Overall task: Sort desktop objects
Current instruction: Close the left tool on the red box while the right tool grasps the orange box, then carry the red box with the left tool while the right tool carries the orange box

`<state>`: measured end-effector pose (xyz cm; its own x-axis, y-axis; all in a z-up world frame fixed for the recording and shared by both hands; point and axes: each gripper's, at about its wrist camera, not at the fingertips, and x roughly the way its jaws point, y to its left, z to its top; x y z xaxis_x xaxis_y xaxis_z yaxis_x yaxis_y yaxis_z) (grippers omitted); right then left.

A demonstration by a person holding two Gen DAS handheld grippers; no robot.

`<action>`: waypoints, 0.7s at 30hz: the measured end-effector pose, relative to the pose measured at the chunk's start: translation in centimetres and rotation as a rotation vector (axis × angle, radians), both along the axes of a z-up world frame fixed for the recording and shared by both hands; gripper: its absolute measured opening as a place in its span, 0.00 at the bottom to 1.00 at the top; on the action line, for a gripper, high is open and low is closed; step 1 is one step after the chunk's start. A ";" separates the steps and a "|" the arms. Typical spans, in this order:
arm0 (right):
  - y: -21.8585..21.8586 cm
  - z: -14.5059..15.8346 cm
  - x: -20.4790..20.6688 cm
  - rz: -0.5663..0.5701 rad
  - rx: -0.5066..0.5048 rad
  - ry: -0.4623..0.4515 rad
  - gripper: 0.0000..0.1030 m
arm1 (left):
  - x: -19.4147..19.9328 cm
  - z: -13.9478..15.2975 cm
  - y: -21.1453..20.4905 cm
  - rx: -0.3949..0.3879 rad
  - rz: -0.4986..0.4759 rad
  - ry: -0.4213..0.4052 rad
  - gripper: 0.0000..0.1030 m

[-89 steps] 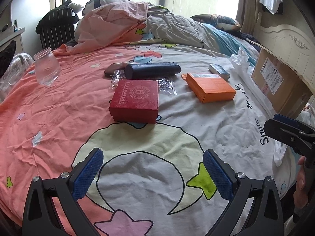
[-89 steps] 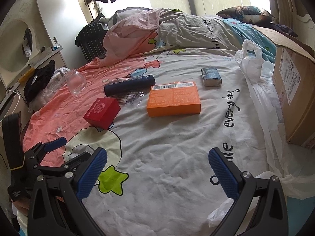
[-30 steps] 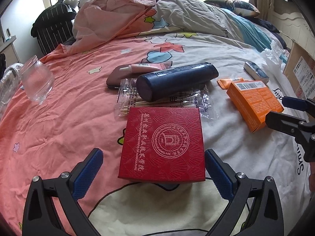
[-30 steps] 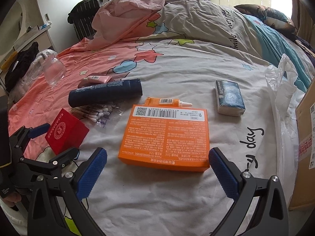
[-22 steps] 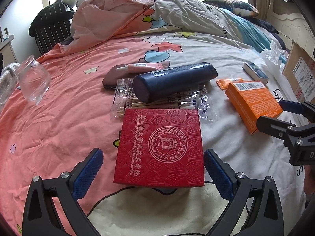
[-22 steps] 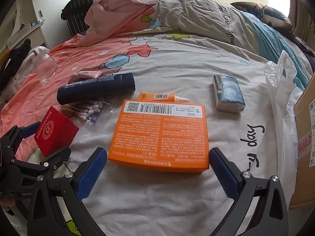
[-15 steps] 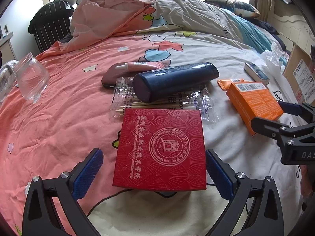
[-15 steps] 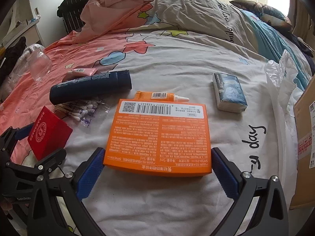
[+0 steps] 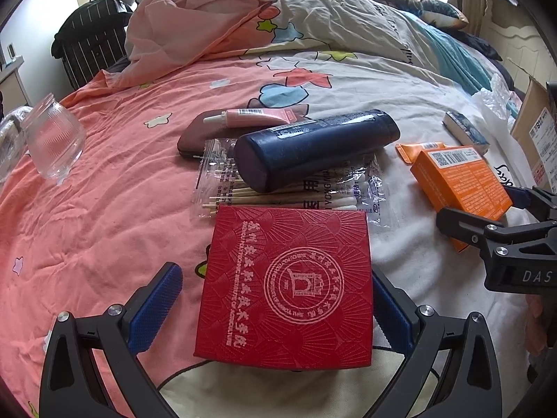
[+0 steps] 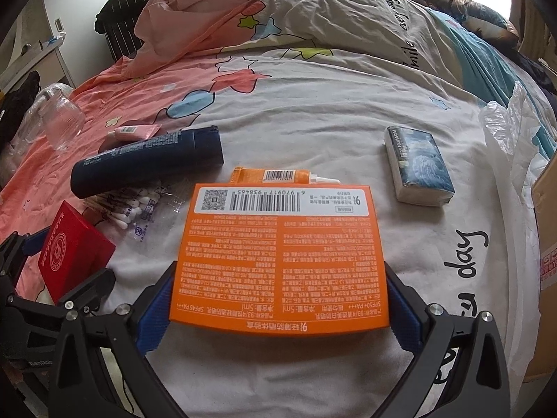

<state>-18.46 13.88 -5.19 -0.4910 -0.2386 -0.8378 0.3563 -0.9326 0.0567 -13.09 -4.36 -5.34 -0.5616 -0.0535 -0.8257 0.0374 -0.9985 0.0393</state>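
A red square box (image 9: 289, 285) lies on the bed sheet between the open jaws of my left gripper (image 9: 275, 310); the left pad stands apart from it, the right pad is at its edge. An orange flat box (image 10: 282, 261) lies between the jaws of my right gripper (image 10: 278, 306), which is open around its near end. The orange box also shows in the left wrist view (image 9: 459, 181), and the red box in the right wrist view (image 10: 73, 247). A dark blue bottle (image 9: 313, 146) lies on a bag of cotton swabs (image 9: 296, 188) behind the red box.
A pink tube (image 9: 257, 116) rests on a brown case (image 9: 198, 139). An orange tube (image 10: 278, 175) lies behind the orange box. A tissue pack (image 10: 417, 169), a glass jar (image 9: 52, 142), a cardboard box (image 9: 536, 136), a plastic bag (image 10: 511, 132) and a heaped quilt (image 9: 222, 24) surround them.
Both grippers have moved forward over the bed. The red box now sits between the left jaws and the orange box between the right jaws. Neither box has moved.
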 end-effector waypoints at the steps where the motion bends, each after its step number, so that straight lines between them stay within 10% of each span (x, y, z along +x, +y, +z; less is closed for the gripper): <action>1: -0.1 0.0 0.0 0.004 0.002 0.006 0.99 | 0.0 0.0 0.0 0.004 0.000 0.000 1.00; 15: 0.1 0.5 1.2 0.022 -0.019 0.054 0.98 | -0.1 0.1 -0.4 0.035 0.015 0.011 0.99; 21: 0.8 0.3 1.1 0.012 -0.041 0.046 0.98 | 0.9 0.6 0.4 0.032 -0.047 0.012 0.71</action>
